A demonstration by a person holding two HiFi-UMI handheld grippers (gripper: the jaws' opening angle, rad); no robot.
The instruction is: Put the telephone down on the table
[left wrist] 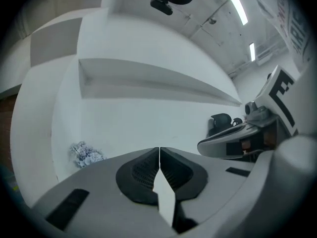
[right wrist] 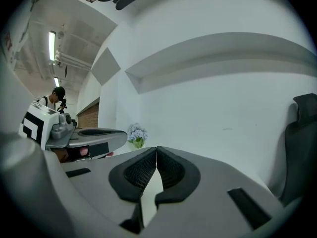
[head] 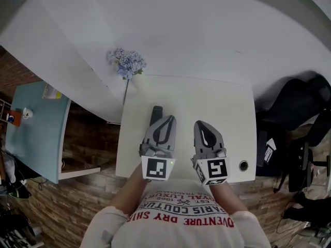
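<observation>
In the head view a dark, narrow telephone (head: 156, 112) lies on the white table (head: 227, 102), its near end hidden under my left gripper (head: 168, 119). That gripper is held above the table, shut with nothing between its pads (left wrist: 159, 150). My right gripper (head: 201, 124) hangs beside it to the right, also shut and empty (right wrist: 156, 148). Both point level toward the white wall. Each gripper view shows the other gripper alongside: the right gripper (left wrist: 233, 140) and the left gripper (right wrist: 84, 135).
A bunch of pale blue flowers (head: 126, 62) stands at the table's far left corner. A round cable hole (head: 243, 165) sits in the near right corner. A light-blue table (head: 36, 128) is to the left and a black chair (head: 300, 107) to the right.
</observation>
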